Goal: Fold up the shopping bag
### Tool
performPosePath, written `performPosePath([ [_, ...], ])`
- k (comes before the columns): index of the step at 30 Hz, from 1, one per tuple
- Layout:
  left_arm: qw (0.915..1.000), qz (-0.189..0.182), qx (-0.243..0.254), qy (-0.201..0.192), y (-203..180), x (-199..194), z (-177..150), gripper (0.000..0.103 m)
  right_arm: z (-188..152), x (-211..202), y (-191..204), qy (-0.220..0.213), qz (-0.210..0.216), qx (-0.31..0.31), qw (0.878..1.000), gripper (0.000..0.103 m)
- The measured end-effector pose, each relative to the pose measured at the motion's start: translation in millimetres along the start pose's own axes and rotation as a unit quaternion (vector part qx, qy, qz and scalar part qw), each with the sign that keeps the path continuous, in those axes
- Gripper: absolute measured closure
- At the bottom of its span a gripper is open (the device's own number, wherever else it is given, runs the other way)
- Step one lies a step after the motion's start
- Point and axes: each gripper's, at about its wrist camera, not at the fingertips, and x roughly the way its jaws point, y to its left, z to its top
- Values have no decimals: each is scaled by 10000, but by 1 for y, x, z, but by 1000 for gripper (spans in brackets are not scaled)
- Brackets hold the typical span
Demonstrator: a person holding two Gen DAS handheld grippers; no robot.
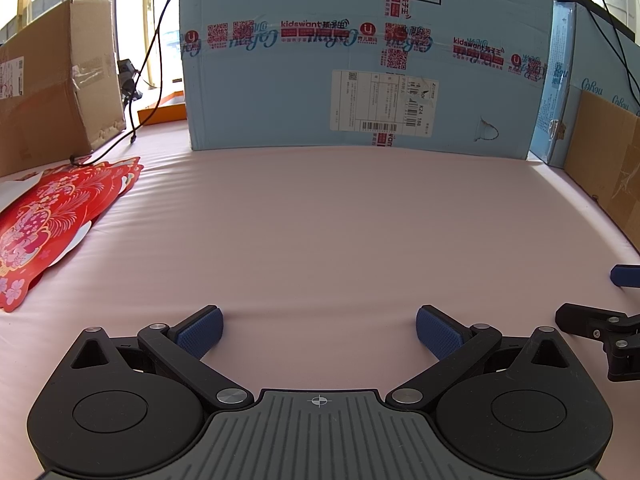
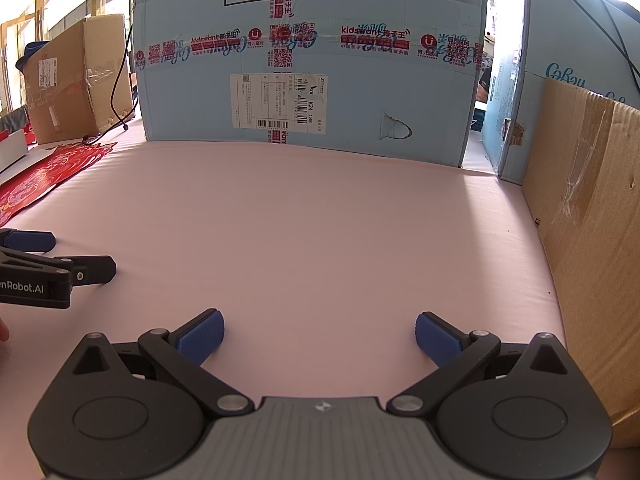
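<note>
A red shopping bag (image 1: pixel 52 220) with a pink flower print lies flat on the pink table cover at the far left; it also shows in the right wrist view (image 2: pixel 48 176). My left gripper (image 1: pixel 319 330) is open and empty, low over the pink cover, well right of the bag. My right gripper (image 2: pixel 319 334) is open and empty beside it. Each gripper's fingers show at the edge of the other's view, as the right gripper's fingers (image 1: pixel 588 320) and the left gripper's fingers (image 2: pixel 92 268).
A large light-blue carton (image 1: pixel 360 60) stands across the back of the table. A brown box (image 1: pixel 52 80) sits back left with a black cable (image 1: pixel 132 120) trailing by it. A cardboard wall (image 2: pixel 592 240) runs along the right edge. The pink cover (image 1: pixel 320 220) spreads between them.
</note>
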Motion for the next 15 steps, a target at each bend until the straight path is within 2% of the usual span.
performPosePath([
  [15, 10000, -16, -22, -1, 0, 0, 0, 0, 0, 0, 0, 0, 3, 2, 10000, 0],
])
